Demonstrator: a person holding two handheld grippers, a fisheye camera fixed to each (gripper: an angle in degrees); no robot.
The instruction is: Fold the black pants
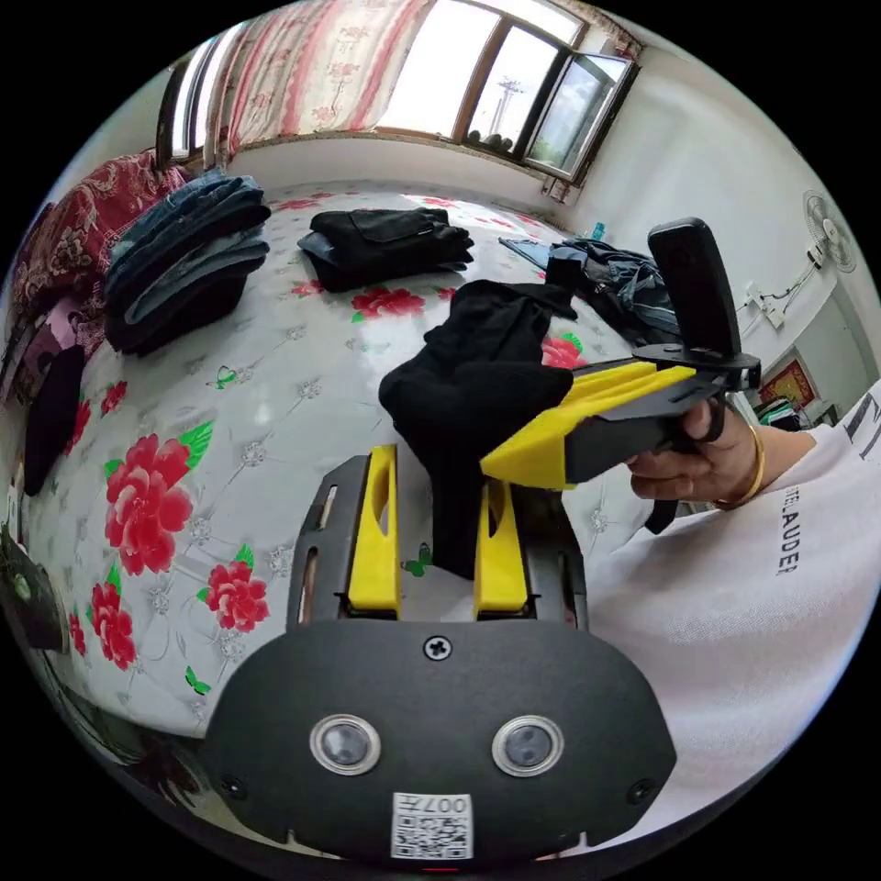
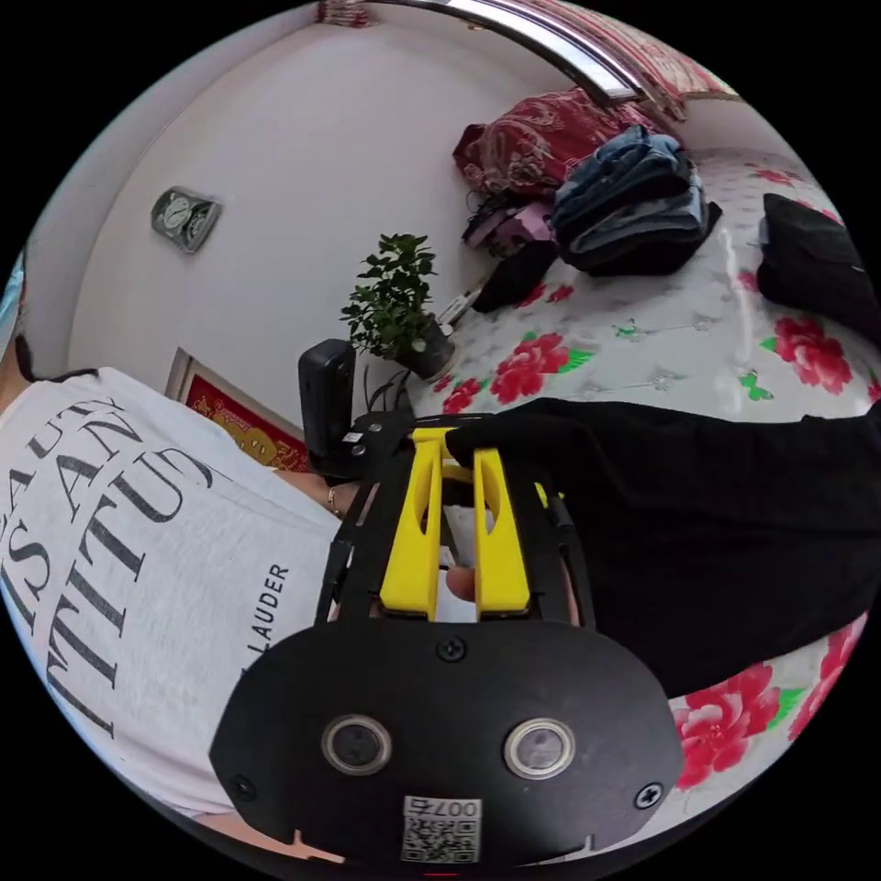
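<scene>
Covering most of the scene: floral bed sheet (image 1: 229, 404), with a jeans stack (image 1: 184, 257) and a folded black pile (image 1: 385, 240) well apart at the far side. Black pants (image 1: 477, 385) are bunched and lifted off the sheet between both tools. Left gripper (image 1: 439, 514): jaws moderately apart, fabric hanging in the gap, touching one jaw only as far as I can tell. Right gripper (image 2: 456, 459): jaws narrow, tips pinching the pants edge, cloth trailing off sideways over the sheet.
</scene>
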